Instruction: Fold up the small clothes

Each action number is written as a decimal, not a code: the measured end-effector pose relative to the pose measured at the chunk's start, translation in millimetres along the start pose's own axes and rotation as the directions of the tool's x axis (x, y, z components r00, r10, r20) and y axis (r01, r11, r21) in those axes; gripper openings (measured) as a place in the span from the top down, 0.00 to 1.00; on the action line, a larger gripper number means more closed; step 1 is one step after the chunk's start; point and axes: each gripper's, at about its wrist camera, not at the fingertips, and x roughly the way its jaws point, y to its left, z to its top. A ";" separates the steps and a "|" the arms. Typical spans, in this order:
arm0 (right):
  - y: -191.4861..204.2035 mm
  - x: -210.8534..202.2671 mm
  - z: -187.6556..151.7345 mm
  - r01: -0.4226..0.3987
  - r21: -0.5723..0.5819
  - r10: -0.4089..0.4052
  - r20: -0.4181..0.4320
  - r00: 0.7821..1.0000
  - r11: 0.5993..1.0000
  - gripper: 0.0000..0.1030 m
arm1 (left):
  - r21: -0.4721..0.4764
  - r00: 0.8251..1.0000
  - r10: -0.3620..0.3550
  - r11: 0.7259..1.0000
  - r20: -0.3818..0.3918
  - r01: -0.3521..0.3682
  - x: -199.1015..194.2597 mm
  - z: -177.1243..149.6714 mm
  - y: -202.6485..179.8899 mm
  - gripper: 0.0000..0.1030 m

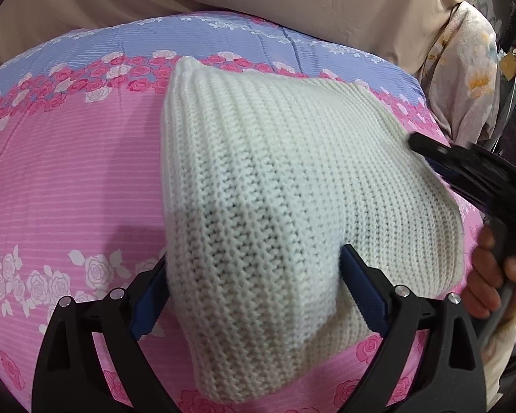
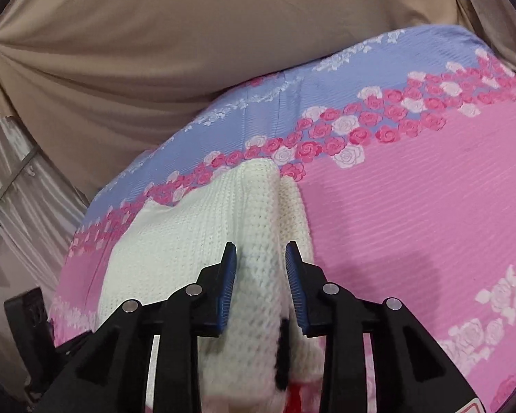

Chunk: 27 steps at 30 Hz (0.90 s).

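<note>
A cream knitted garment (image 1: 285, 186) lies on the pink and blue floral bedspread (image 1: 68, 186). My left gripper (image 1: 254, 268) has its jaws wide apart, with a raised fold of the knit bulging between them. My right gripper (image 2: 260, 268) is shut on a bunched ridge of the same garment (image 2: 223, 213); black and red marks on the knit show below its fingers. In the left wrist view the right gripper (image 1: 430, 153) meets the garment's right edge, with the hand holding it visible.
A beige drape (image 2: 137, 69) hangs behind the bed. A floral cloth (image 1: 471, 79) hangs at the right. The bedspread (image 2: 412, 223) stretches to the right of the garment.
</note>
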 end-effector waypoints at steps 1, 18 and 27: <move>4.7 -7.5 -6.4 -0.006 -0.022 0.006 0.001 1.000 1.000 0.58 | 0.000 1.000 -0.001 1.000 0.000 0.001 -0.3 -0.2 -0.2 0.12; 3.4 -35.2 -71.0 -0.006 -0.061 0.000 -0.086 0.996 0.998 0.90 | 0.034 0.997 0.043 0.998 0.061 -0.045 -22.4 -0.1 -9.8 0.12; -6.0 -33.4 -65.3 0.054 0.005 -0.053 -0.109 0.993 0.999 0.82 | 0.006 1.000 0.010 1.000 -0.006 -0.010 -2.2 -4.7 -4.3 0.10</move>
